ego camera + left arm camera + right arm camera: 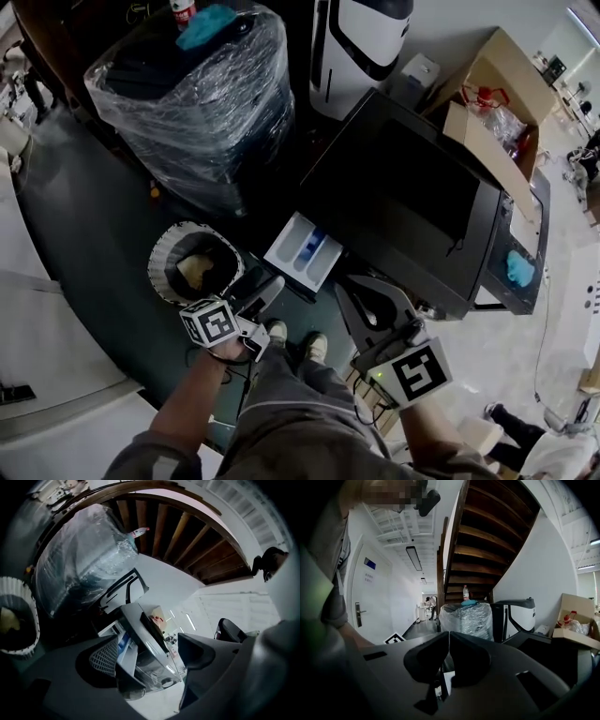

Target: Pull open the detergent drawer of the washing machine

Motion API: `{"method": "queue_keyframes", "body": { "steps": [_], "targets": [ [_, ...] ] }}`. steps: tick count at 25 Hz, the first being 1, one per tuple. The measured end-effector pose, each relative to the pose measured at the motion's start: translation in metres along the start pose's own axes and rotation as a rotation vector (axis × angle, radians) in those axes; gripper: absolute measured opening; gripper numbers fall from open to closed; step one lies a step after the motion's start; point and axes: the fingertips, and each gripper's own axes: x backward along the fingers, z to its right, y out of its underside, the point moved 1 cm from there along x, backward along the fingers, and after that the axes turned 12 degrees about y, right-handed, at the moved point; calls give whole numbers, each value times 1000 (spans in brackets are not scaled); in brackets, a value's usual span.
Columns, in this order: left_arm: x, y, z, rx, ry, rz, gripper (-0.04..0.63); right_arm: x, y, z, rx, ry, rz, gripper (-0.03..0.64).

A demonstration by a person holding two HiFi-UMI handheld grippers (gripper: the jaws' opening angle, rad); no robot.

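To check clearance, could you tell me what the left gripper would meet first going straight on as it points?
Probably the pulled-out detergent drawer, straight ahead of the left gripper, whose jaws stand open; the washing machine is behind it. Depth is uncertain.

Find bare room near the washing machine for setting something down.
Bare: the washing machine's dark top, between cardboard box and open detergent drawer; also floor left of the wrapped stack. Crowded: between drawer, bin and the person's feet.

detergent drawer [305, 251] — white, blue insert, pulled out | washing machine [403, 202] — dark
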Motion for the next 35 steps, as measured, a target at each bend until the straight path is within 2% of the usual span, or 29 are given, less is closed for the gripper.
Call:
{"method": "queue_keyframes", "body": {
  "steps": [4,8,11,13,16,19,23,26,35],
  "targets": [
    [-1,-35,26,-124,-47,1,282,5,-16,10,5,34,11,34],
    [-5,-66,60,-339,-97,-15,195,14,-26,24,61,56,10,34],
    [-12,-84,89,-468,-94,-41,139,18,-46,30,42,79,42,34],
    [-16,-94,111,-512,-64,-58,95,20,-62,32,4,79,70,34],
    [-21,-111,144,-572,-23,-54,84,26,-82,34,-4,71,104,34],
    [-25,-128,169,-653,-22,-45,62,32,-103,36,22,74,150,34],
    [-25,-149,195,-841,-69,-46,43,38,-123,35,38,74,188,34],
    [-26,-160,217,-969,-70,-25,43,43,-146,32,33,77,233,34],
    [-26,-168,267,-1181,-71,-30,21,67,-175,43,96,118,293,34]
  ]
}}
